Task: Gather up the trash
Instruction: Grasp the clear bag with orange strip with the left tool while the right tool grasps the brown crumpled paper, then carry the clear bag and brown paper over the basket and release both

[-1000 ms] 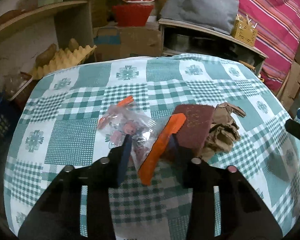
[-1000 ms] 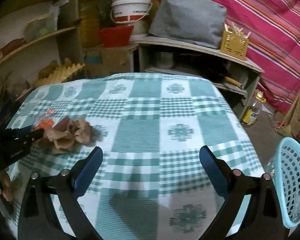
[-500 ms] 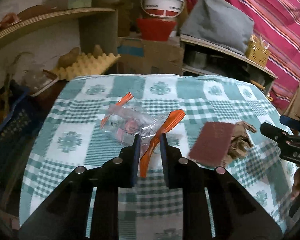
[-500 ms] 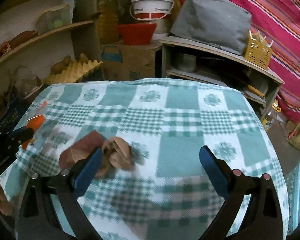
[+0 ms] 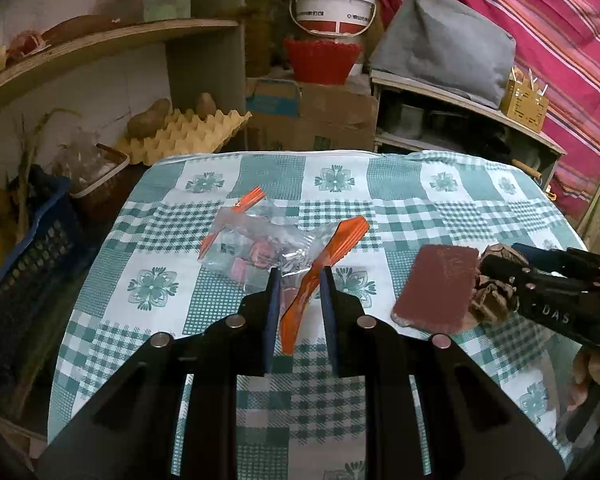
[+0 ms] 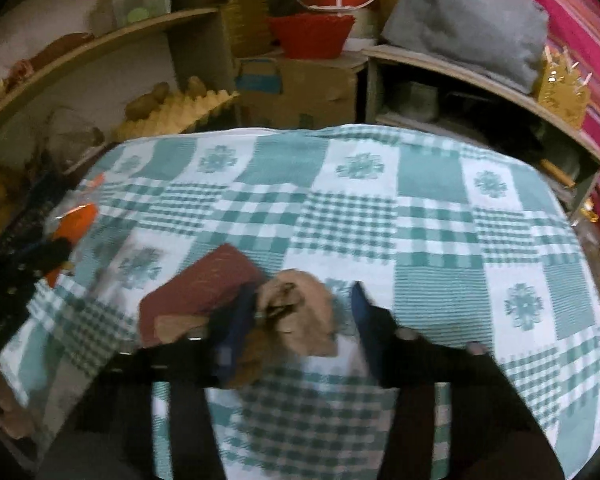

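Note:
A clear plastic bag [image 5: 256, 248] with orange strips lies on the green-checked tablecloth [image 5: 152, 288]. My left gripper [image 5: 300, 280] is shut on one orange strip [image 5: 320, 268] at the bag's near end. To its right lie a flat maroon sheet [image 5: 436, 284] and a crumpled brown paper [image 5: 492, 300]. In the blurred right wrist view, my right gripper [image 6: 300, 292] straddles the crumpled paper [image 6: 300, 316] and its jaws are closing. The left finger [image 6: 236, 320] touches the paper, while the right finger stands a little off it. The maroon sheet [image 6: 196, 288] lies just left of that gripper.
A dark blue basket [image 5: 20, 248] stands off the table's left edge, with a yellow egg tray [image 5: 188, 132] behind it. Shelves, a cardboard box [image 5: 316, 116] and a red bowl [image 5: 320, 60] crowd the back. A hand [image 5: 596, 372] holds the right gripper.
The left gripper shut on the bag's orange strip and drew back, then kept still. The right gripper travelled over to the crumpled paper and its wide jaws narrowed around it.

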Action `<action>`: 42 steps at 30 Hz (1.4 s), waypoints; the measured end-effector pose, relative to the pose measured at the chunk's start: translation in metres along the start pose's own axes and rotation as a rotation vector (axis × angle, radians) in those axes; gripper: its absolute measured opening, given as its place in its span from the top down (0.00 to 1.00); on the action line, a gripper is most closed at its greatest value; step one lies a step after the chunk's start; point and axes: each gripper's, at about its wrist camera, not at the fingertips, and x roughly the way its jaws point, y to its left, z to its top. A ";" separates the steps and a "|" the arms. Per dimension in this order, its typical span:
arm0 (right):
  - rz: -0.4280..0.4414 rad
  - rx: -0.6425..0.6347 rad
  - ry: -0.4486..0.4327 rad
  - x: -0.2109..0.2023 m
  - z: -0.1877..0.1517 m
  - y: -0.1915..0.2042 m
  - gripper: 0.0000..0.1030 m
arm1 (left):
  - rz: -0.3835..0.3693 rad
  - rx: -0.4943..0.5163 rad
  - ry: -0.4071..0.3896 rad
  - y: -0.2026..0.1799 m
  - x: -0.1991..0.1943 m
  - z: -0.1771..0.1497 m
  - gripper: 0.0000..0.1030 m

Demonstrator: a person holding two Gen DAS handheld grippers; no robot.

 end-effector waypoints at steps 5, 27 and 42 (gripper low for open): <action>-0.012 -0.004 -0.044 -0.015 -0.003 -0.006 0.66 | 0.004 0.012 -0.005 -0.008 -0.001 0.000 0.82; -0.222 0.150 -0.241 -0.201 -0.057 -0.203 0.66 | -0.199 0.178 -0.122 -0.187 -0.082 0.021 0.82; -0.390 0.352 -0.260 -0.279 -0.141 -0.348 0.66 | -0.454 0.356 -0.115 -0.388 -0.112 -0.003 0.86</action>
